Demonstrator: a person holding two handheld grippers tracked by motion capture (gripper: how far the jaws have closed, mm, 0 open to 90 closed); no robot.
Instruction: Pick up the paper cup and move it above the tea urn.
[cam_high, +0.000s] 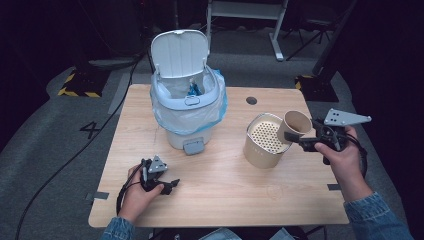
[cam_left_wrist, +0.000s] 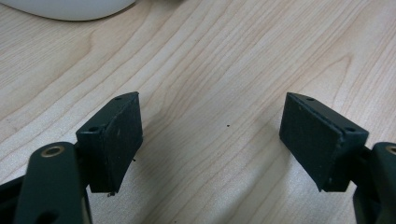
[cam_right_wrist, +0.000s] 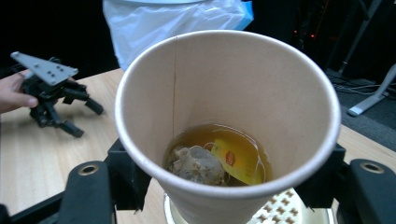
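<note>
My right gripper (cam_high: 304, 140) is shut on a brown paper cup (cam_high: 295, 125), which is tilted with its mouth over a beige canister with a perforated strainer top (cam_high: 262, 142). In the right gripper view the cup (cam_right_wrist: 233, 79) sits between the jaws of the right gripper (cam_right_wrist: 224, 182). It holds amber tea, a wet tea bag (cam_right_wrist: 196, 163) and a yellow tag (cam_right_wrist: 236, 158), with the strainer (cam_right_wrist: 280, 210) just below. My left gripper (cam_high: 171, 186) rests open on the table's front left, and nothing lies between the jaws of that left gripper (cam_left_wrist: 210, 140).
A white pedal bin (cam_high: 187, 107) with its lid up and a pale blue-white liner stands at the back middle of the wooden table (cam_high: 225, 180). Its base (cam_left_wrist: 70, 7) lies just beyond the left gripper. Dark floor and stands surround the table.
</note>
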